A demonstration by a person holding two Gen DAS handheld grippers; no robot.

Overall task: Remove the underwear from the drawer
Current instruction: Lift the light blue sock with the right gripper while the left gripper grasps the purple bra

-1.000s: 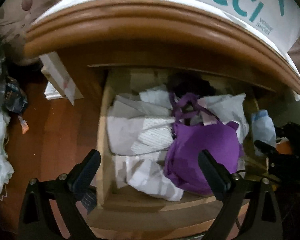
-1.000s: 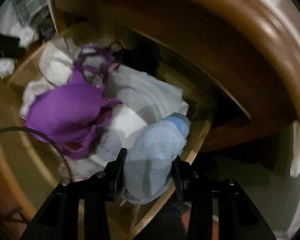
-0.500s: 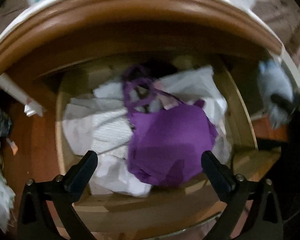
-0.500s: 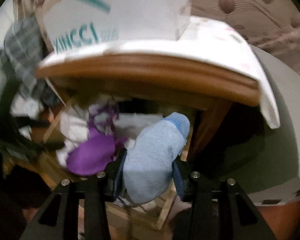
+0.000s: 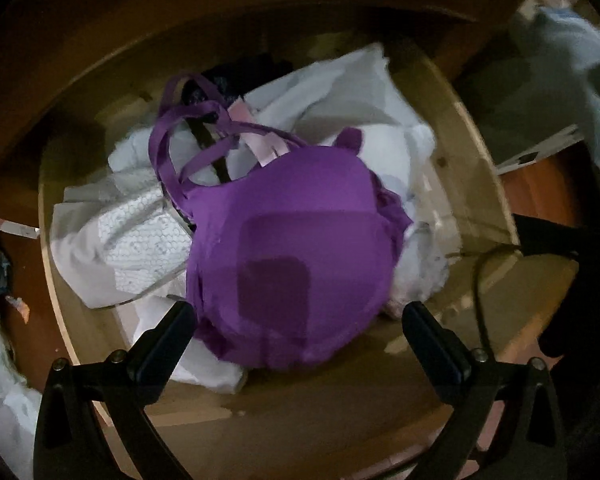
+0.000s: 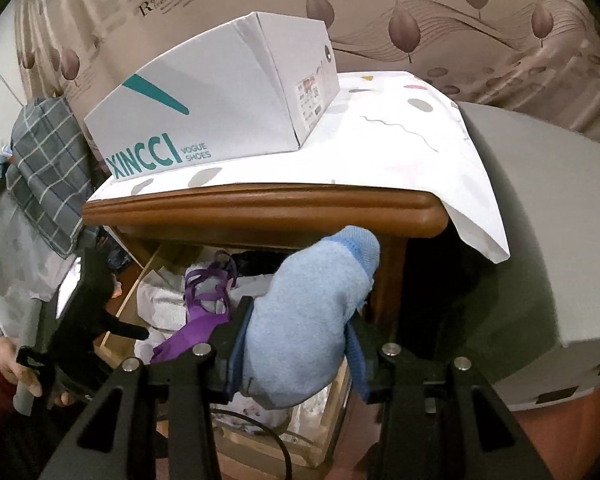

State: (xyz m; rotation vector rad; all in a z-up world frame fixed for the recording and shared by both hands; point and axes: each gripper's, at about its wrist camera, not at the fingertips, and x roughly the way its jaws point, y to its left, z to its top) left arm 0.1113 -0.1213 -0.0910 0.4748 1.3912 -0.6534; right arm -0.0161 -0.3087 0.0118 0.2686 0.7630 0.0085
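Two views. Left wrist: left gripper (image 5: 296, 326) points straight down into the open drawer (image 5: 468, 184), jaws as wide as they go, nothing betw. them; purple bra (image 5: 296, 248) lies right under, on top of white folded garments (image 5: 132, 232). Wide spread prob. meant to straddle the padded cup for a grab. Right wrist: right gripper (image 6: 296, 340) partly closed, clamped on a light-blue fleecy garment (image 6: 312, 320), held up clear of the drawer, in front of the nightstand (image 6: 260, 204), likely so it's out of the other hand's way. Shoe box (image 6: 220, 96) sits on top.
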